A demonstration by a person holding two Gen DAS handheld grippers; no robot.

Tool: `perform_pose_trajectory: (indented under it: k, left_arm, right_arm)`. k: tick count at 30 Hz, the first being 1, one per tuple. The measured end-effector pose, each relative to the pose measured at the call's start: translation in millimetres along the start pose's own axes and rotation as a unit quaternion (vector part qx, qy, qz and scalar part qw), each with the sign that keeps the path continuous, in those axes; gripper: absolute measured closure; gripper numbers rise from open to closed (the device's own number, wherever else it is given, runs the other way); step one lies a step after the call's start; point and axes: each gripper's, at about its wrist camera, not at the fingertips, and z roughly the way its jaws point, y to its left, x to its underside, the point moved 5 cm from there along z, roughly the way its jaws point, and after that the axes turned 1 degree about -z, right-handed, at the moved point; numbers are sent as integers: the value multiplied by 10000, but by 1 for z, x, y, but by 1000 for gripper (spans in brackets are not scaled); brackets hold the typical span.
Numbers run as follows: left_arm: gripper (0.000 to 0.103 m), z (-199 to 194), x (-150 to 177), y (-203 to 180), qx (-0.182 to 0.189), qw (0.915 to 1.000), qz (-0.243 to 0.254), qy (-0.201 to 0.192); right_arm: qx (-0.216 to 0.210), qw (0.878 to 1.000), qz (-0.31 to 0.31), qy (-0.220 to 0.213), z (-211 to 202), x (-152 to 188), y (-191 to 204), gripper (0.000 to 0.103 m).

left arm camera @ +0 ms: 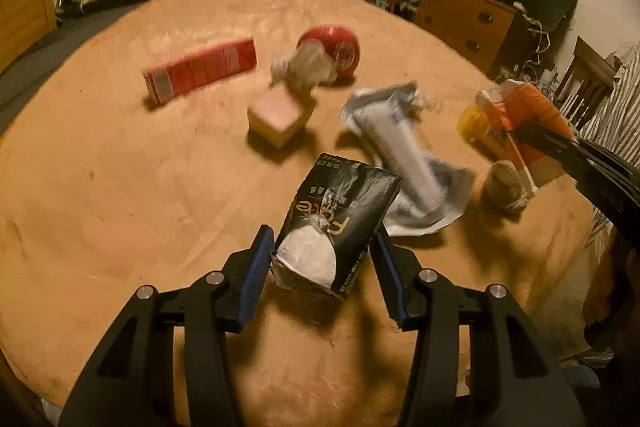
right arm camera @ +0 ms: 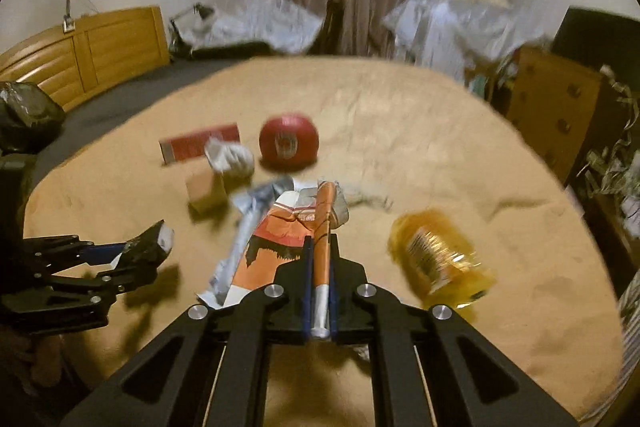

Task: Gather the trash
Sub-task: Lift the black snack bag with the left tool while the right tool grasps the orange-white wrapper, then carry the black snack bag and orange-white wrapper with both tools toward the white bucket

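A: Left gripper (left arm camera: 320, 267) bracketing black carton (left arm camera: 340, 223) at lower centre of left view; blue pads looking just clear of its sides, so jaws released, though hard to tell. Long axis running up the frame, away from jaws.

B: Right gripper (right arm camera: 320, 267) clenching flattened orange carton (right arm camera: 288, 235), centre of right view, above tan table (right arm camera: 420, 131).

A: Black carton looking dented, white patch showing; probably crushing easily.
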Motion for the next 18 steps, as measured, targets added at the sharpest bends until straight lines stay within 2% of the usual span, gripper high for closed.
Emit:
perform_pose_trajectory:
  k: [8, 18]
  left_arm:
    - [55, -80, -16, -31, -438, 9946, 302, -894]
    - [55, -167, -6, -74, -718, 9729, 470, -2148]
  right_arm:
    - [323, 9961, 223, -790, -91, -9, 11, 96]
    - [334, 9888, 316, -1422, -171, -4, 38, 96]
